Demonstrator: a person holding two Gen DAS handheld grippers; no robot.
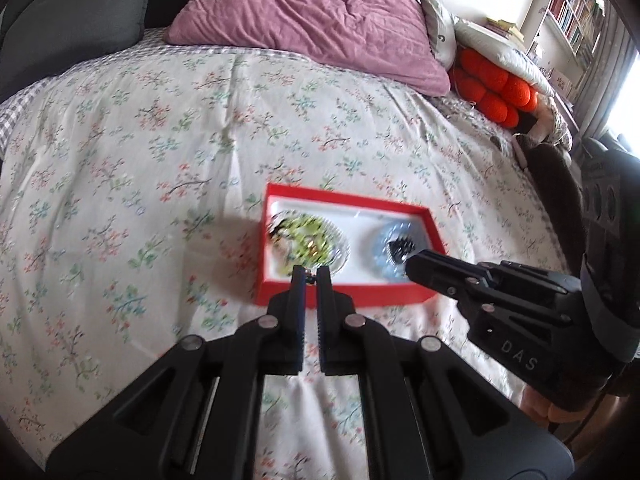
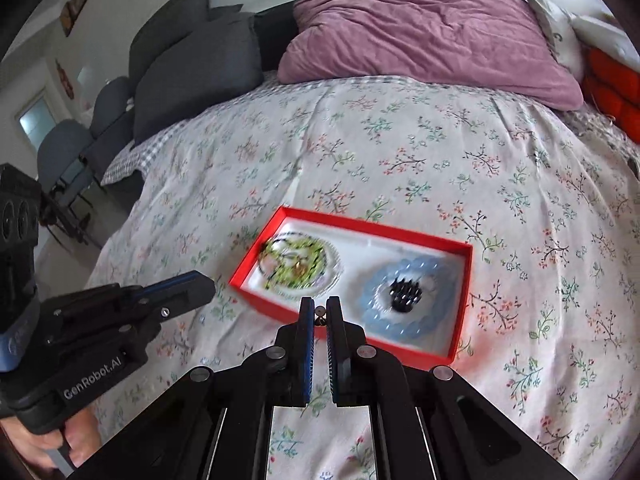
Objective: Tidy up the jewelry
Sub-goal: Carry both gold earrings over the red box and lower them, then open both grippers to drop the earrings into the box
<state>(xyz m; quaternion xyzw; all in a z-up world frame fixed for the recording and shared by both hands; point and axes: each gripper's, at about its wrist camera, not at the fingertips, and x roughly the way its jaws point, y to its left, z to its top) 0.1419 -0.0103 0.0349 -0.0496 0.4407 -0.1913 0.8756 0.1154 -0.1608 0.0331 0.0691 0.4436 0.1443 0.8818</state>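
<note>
Lying on a flowered bedspread (image 1: 160, 152), a red box (image 1: 280, 280) holds the jewelry: on its left a clear dish (image 1: 340, 254) with a tangle of yellow-green beads (image 1: 304, 236) and something gold, on its right a ring of pale blue beads (image 2: 424, 276) around a small black spiky piece (image 2: 406, 294). A mauve pillow (image 2: 420, 32) sits far up the bed, well apart from the box.

Both tools hang above the near edge of the box, pointing down at it. The left tool (image 1: 311, 274) has its jaws nearly together; a tiny metal bit shows between the tips, though whether it is a held piece or part of the tool cannot be told. The right tool (image 2: 320, 312) is likewise almost closed, with a similar small dark speck between its tips, equally unclear.

The beads look light, loose and slippery, likely to sag and slide off if pinched at one bead; taking hold across a strand, or at a clasp, seems safer. The dish looks brittle, and the soft bed gives the box little steadiness
</note>
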